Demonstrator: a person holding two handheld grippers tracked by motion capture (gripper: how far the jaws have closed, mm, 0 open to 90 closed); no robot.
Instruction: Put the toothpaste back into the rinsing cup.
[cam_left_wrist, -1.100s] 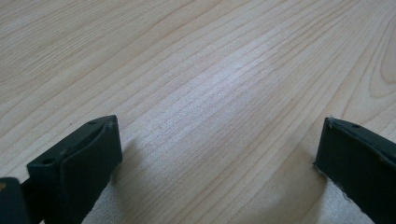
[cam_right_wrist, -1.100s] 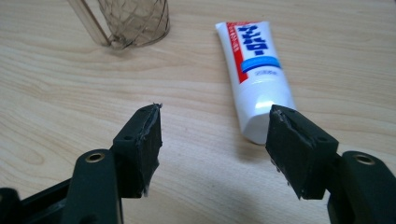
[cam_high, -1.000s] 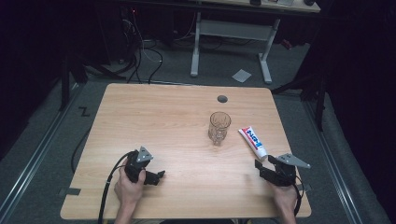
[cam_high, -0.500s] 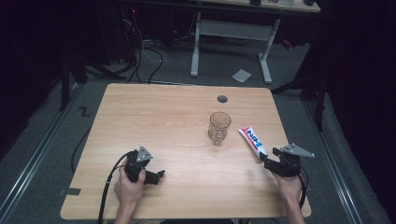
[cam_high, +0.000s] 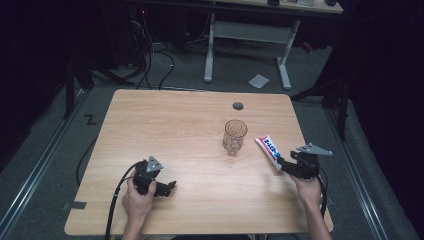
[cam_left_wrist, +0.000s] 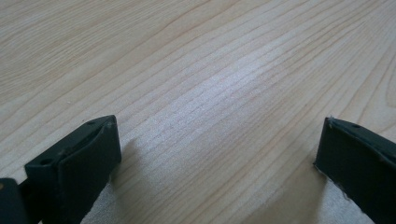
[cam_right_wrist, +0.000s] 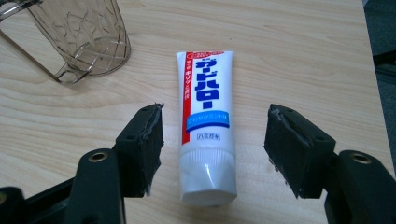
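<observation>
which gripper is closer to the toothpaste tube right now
Right. The right gripper has its open fingers on either side of the toothpaste tube, at its cap end. The left gripper sits far across the table.

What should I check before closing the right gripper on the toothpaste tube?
1. Right gripper open: ok.
2. Toothpaste tube between the jaws, cap end nearest: ok.
3. Tube lying flat on the table: ok.
4. Glass cup apart from the tube: ok.
5. Left gripper far from the tube, open over bare wood: ok.
6. Jaw height low enough to grip the tube: cannot tell.
</observation>
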